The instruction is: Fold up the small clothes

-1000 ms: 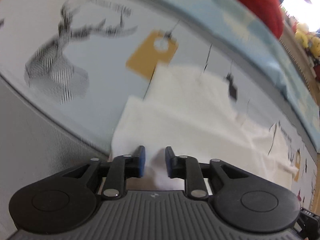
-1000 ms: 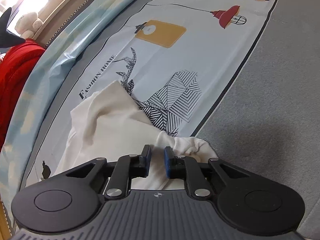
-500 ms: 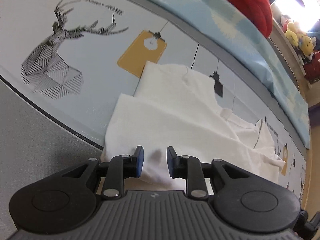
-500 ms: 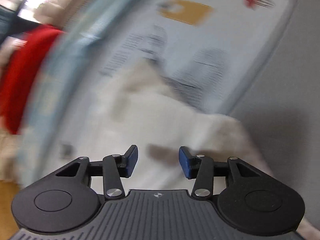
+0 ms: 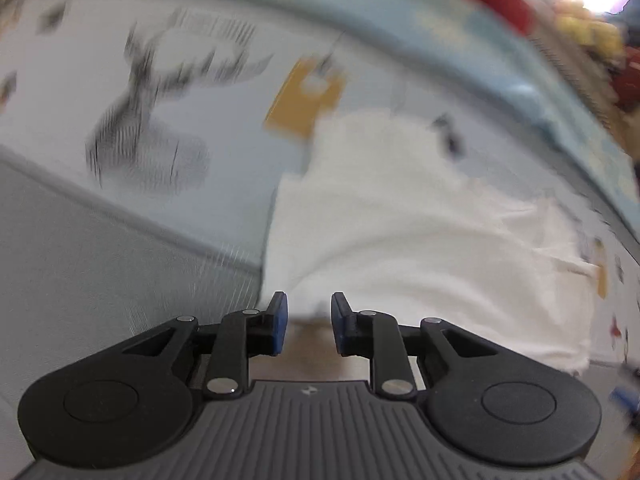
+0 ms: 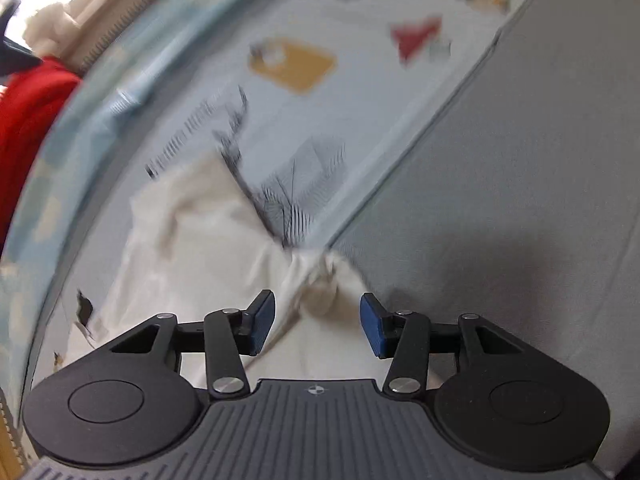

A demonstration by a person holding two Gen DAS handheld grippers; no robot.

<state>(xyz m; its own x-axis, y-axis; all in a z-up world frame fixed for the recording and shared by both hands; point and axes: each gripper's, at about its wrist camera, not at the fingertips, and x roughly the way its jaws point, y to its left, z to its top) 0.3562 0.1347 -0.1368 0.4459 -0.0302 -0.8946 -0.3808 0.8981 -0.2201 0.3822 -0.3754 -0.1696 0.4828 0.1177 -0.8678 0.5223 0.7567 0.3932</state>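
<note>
Well, here is what I see from both wrists.
Writing: I make out a blurred line of dark lettering point(image 6: 182, 144) printed on the bedsheet point(image 6: 360, 92) in the right wrist view, and a similar smear point(image 5: 216, 30) above the stag print point(image 5: 148, 120) in the left; neither can be read. I see no brand mark anywhere.
Garment: the white garment point(image 5: 420, 220) lies spread on the printed sheet, its near edge reaching the grey band point(image 6: 500, 200) of the bedding.
Left gripper point(image 5: 308, 322): I have the blue pads set narrow, with a gap between them. The garment's near hem sits just beyond the tips; nothing is pinched.
Right gripper point(image 6: 316, 324): its jaws have just been opening and now stand wide. A bunched, twisted corner of the garment point(image 6: 320, 280) lies in the gap, closer to neither pad, touching neither as far as I can tell.
Surroundings: a red fabric heap point(image 6: 28, 120) lies at the far edge of the bed.
</note>
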